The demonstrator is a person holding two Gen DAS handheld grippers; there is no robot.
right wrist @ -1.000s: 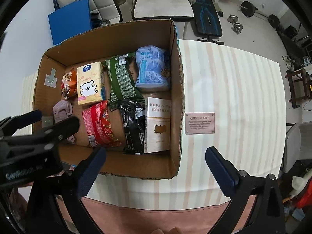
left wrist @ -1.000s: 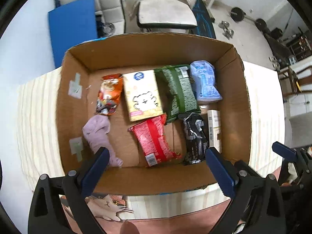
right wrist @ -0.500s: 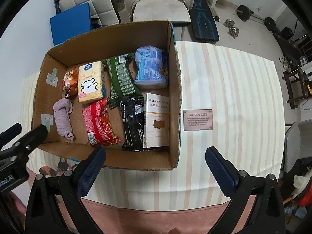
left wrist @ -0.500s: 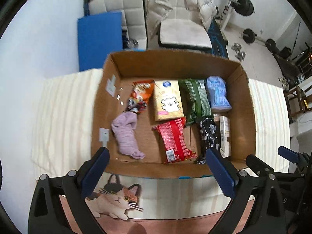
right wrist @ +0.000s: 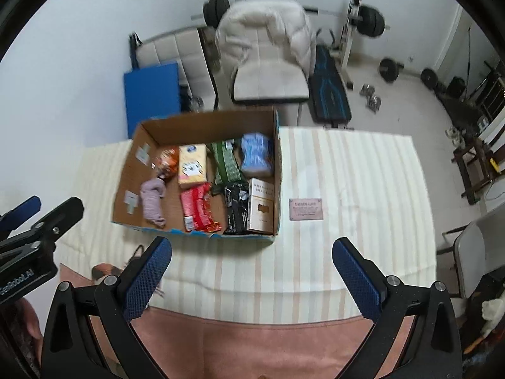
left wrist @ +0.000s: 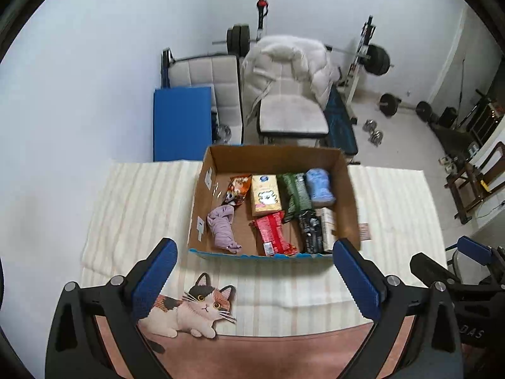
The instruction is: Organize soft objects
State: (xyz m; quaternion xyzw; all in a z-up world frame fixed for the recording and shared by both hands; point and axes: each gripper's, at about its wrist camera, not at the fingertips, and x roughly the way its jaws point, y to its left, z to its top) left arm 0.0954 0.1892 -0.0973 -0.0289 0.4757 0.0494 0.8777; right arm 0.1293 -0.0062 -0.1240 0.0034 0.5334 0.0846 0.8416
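On the striped cream tablecloth point(left wrist: 142, 195), an open brown cardboard box point(left wrist: 350, 189) with many soft packs inside. Along the far wall of the box, from its left side: a small orange snack bag point(left wrist: 236, 189), a yellow tissue pack with a white bear point(left wrist: 265, 194), a long green packet point(left wrist: 295, 196), a light blue soft pack point(left wrist: 319, 183). Nearer the front wall of the box: a crumpled purple cloth point(left wrist: 221, 225) close to the left wall, a red crinkly packet point(left wrist: 272, 233) in the middle, a black packet point(left wrist: 311, 229) touching a white and tan carton point(left wrist: 328, 224) by the right wall.

Left gripper point(left wrist: 254, 276), with blue padded fingers point(left wrist: 154, 276), wide open and holding nothing, hanging in front of the box, apart from it. Purple cloth and red packet up ahead between the fingers, inside the box, not touched. Below the box front, a flat cat picture point(left wrist: 195, 311) on the cloth, near the left finger.

Right gripper point(right wrist: 252, 274) also spread wide and empty, in front of the box's right corner point(right wrist: 274, 233). White and tan carton point(right wrist: 261, 208) closest to it, still well apart. Right of the box, a small brown sign plate point(right wrist: 305, 209) flat on the tablecloth.
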